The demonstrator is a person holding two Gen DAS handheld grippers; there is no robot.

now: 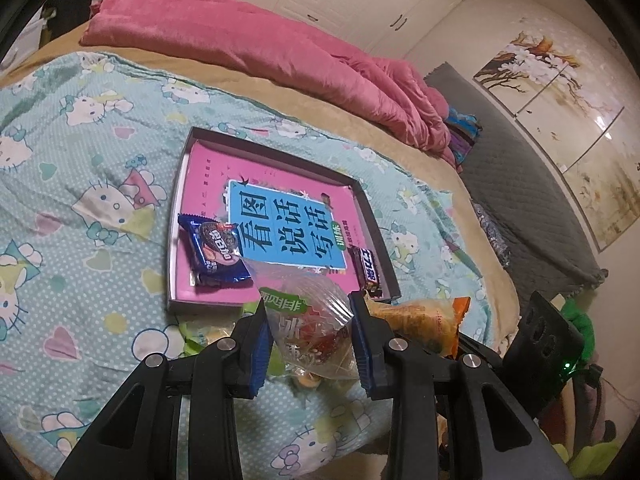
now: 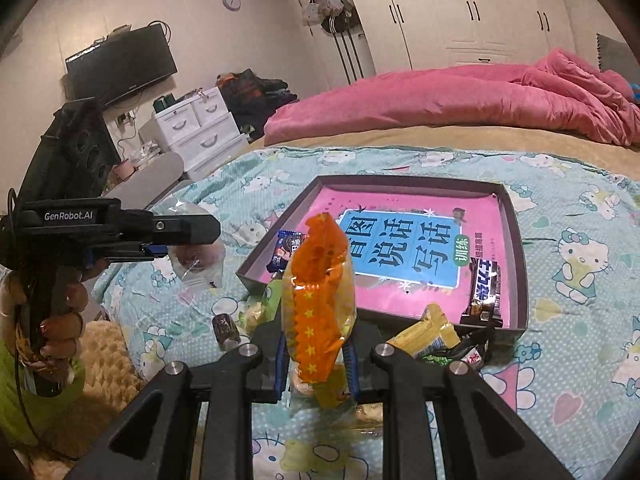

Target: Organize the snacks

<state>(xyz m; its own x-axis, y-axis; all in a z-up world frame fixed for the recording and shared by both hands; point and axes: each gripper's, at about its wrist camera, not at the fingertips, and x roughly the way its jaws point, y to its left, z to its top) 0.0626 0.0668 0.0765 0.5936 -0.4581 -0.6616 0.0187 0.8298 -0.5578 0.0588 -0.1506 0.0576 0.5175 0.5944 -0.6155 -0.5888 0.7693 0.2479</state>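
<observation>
My left gripper (image 1: 310,336) is shut on a clear snack bag (image 1: 316,320) with a green label and red contents, held just above the bed in front of the tray. My right gripper (image 2: 318,364) is shut on an orange and yellow packet (image 2: 320,304), which stands upright between its blue pads. The shallow dark tray (image 2: 516,240) lies on the bed with a pink and blue book covering its floor. In the tray, an Oreo packet (image 1: 214,252) lies at its near left and a Snickers bar (image 1: 370,268) at its near right. In the right wrist view the left gripper (image 2: 192,240) holds its clear bag (image 2: 196,260).
Loose snacks lie before the tray: a yellow packet (image 2: 428,332), green packets (image 2: 272,296) and a small brown candy (image 2: 226,326). A pink quilt (image 1: 320,60) is heaped along the far side of the bed. White drawers (image 2: 200,128) stand beyond the bed's left edge. A person's hand (image 2: 60,320) grips the left handle.
</observation>
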